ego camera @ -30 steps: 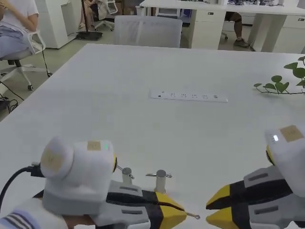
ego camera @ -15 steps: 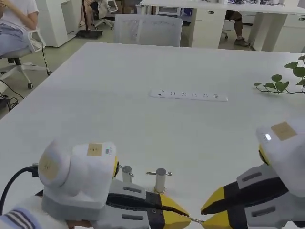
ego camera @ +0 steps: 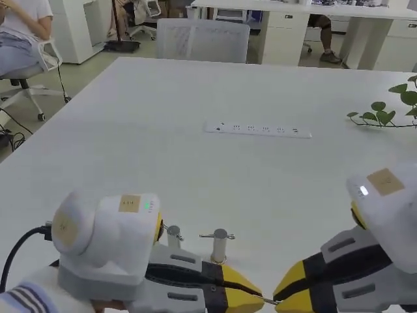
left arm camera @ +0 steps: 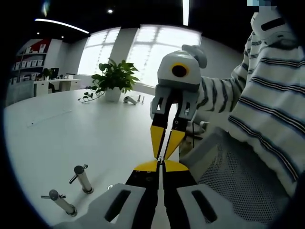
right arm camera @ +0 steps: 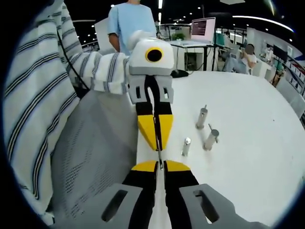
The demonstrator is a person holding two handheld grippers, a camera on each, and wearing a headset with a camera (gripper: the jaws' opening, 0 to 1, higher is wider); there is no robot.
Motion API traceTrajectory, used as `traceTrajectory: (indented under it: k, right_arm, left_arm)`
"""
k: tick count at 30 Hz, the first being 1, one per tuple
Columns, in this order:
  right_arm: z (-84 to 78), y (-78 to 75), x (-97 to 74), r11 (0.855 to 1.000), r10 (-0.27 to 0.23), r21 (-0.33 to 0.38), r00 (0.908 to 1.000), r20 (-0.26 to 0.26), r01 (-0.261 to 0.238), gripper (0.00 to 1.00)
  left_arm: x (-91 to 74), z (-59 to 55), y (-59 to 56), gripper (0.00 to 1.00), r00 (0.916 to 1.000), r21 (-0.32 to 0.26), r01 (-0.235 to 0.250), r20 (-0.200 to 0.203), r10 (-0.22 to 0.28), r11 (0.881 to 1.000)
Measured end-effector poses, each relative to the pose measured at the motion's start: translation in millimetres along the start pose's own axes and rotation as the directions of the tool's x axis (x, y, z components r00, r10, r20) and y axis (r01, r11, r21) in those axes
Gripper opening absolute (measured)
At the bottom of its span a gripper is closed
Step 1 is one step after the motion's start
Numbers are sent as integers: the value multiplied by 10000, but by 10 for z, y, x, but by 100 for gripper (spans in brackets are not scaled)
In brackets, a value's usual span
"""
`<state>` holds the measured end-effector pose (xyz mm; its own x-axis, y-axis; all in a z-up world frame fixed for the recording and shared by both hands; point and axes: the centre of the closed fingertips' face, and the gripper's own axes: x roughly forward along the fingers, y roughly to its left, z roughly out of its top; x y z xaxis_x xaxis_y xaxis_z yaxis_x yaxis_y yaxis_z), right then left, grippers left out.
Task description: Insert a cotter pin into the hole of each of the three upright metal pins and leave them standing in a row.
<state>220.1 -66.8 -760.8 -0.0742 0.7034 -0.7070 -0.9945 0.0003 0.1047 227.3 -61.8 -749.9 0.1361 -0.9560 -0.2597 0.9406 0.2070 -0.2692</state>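
Fingers (ego camera: 236,288) of the left gripper (ego camera: 257,295), yellow-tipped over black, are clenched on one end of a thin cotter pin (ego camera: 266,299) at the near edge of the white workbench (ego camera: 195,169). On its white housing sit a tan square sticker (ego camera: 129,203), print too small to read, and a green light (ego camera: 145,207).

Just behind that gripper stands the first metal pin (ego camera: 173,236), upright. To its right is the second metal pin (ego camera: 219,246), also upright, with a fitted cotter pin (ego camera: 207,237) crossing near its top. The left gripper view shows both of these carrying such a crosspiece. In the right gripper view a third metal pin (right arm camera: 186,146) stands bare, nearest the meeting jaws and close beside the other two.

Further right, the right gripper (ego camera: 279,297) faces the left one tip to tip, its fingers pinched on the cotter pin's other end, so the wire bridges the two. It bears a matching tan label, also unreadable.

Beyond, mid-table, lies a white power strip (ego camera: 257,130), with a leafy plant sprig (ego camera: 384,114) at the right edge.
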Motion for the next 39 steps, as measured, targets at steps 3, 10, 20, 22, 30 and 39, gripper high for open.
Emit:
traceTrajectory:
  k: [3,10,20,22,30,39]
  right_arm:
    - [-2,6,2,10000,34,-45,10000,34,-34,6]
    - [-25,28,18,9997,125,-192,9999,-79,-127,5]
    - [-17,37,22,9991,123,-400,9998,-171,-130,3]
    - [-17,44,25,9990,146,-428,9997,-199,-155,3]
    - [5,41,32,9988,99,-484,9998,-161,-107,3]
    - [12,39,34,9995,48,-323,9998,-172,-54,3]
  left_arm:
    - [7,3,-13,0,10000,-2,73,19,-73,10000]
    - [11,-9,-22,0,9999,-72,106,-24,-106,9999]
    - [-4,-34,-30,0,9999,-147,121,-100,-123,9998]
    - [-6,-40,-42,0,9997,-147,172,-143,-174,9997]
    - [-3,-35,-36,0,9999,-365,85,-113,-89,9993]
    - [10,-58,-22,8,9998,-511,-8,-220,-3,9987]
